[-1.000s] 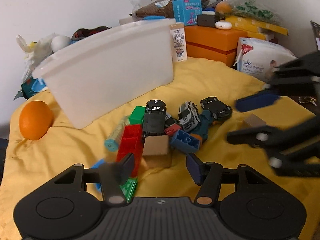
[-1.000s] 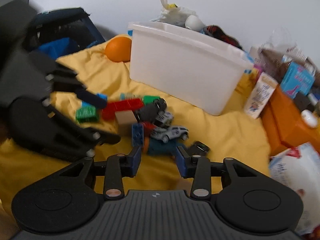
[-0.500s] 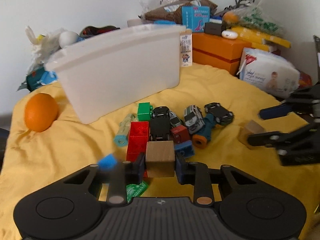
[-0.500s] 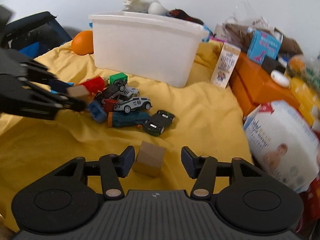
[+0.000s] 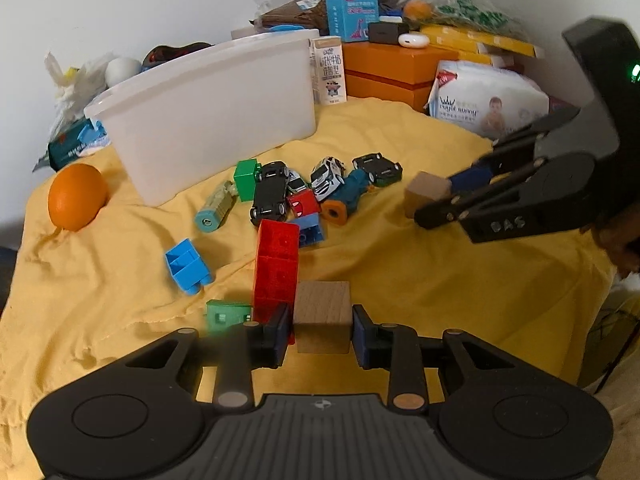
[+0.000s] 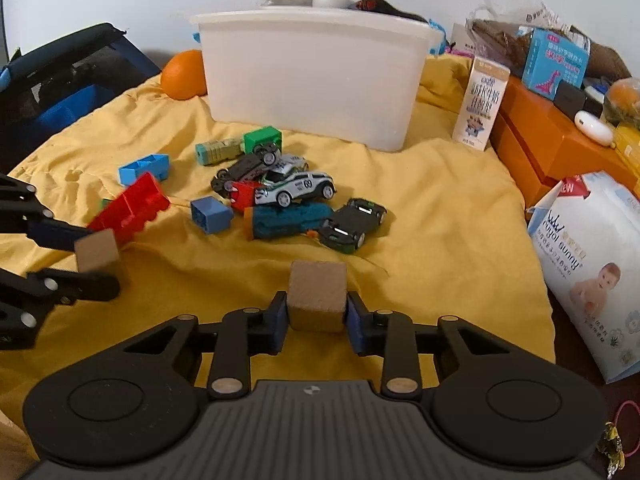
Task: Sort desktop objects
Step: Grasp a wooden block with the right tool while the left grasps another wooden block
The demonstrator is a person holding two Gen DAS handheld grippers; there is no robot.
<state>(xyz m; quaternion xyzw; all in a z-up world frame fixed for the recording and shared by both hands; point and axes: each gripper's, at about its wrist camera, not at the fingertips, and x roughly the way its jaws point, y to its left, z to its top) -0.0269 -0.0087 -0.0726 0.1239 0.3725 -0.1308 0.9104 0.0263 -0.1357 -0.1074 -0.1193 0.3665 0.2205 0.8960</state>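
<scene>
Each gripper pinches a wooden cube: the left gripper (image 5: 322,330) holds one cube (image 5: 322,316) with its jaws easing open slightly, the right gripper (image 6: 317,316) is closing onto the other cube (image 6: 317,300). Both sit low over the yellow cloth (image 6: 440,216). Lift straight, clear the toy cars (image 6: 296,188), then carry to the white bin (image 6: 312,76).

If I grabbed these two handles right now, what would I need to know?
Left gripper: fingers on a wooden cube; jaws easing open slightly.
Right gripper: jaws closing on a second wooden cube.
Both cubes sit low over the yellow cloth.
Toy cars and plastic blocks lie piled before the white bin.
Done: both cubes gripped.
Left: probably binning them, then the pile.
</scene>
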